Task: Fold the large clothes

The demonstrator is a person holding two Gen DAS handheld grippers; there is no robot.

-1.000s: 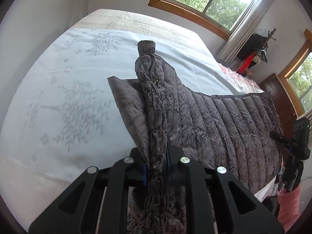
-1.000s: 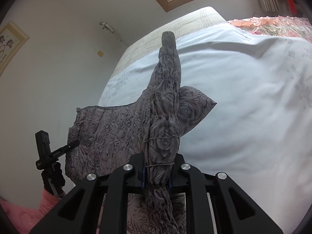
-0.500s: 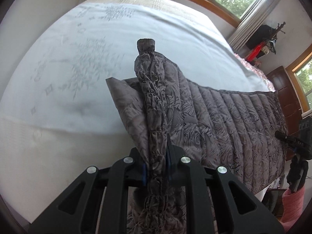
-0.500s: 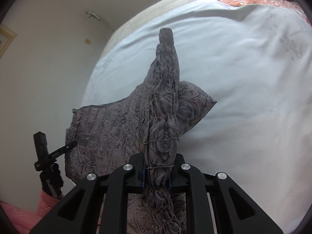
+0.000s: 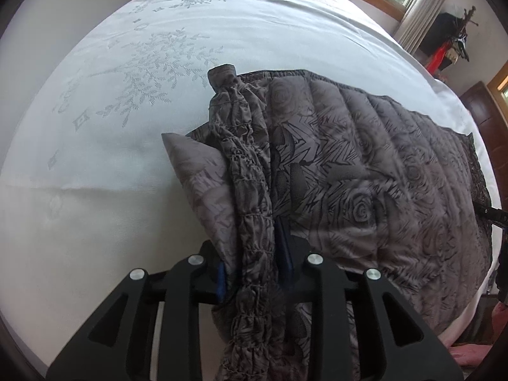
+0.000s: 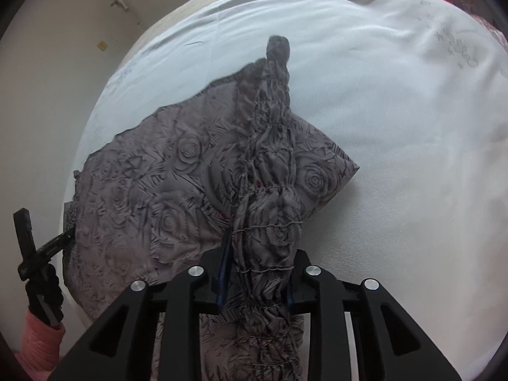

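- Left tool (image 5: pixel 254 266) jaws opening, the gathered elastic band (image 5: pixel 250 209) of the grey rose-print garment (image 5: pixel 365 184) sitting between them, blue pads no longer pressing
- Right tool (image 6: pixel 254 273) jaws opening too; the other bunched end of the band (image 6: pixel 270 216) lies between its fingers
- Garment spread on the bed (image 5: pixel 158 63), its far edge on the pale patterned sheet; no containers seen

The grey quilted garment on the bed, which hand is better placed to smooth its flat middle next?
Probably the left. From the left gripper the garment spreads broad and flat on the bed; the right gripper mostly faces a bunched corner. Both grippers' fingers are opening around gathered cloth.
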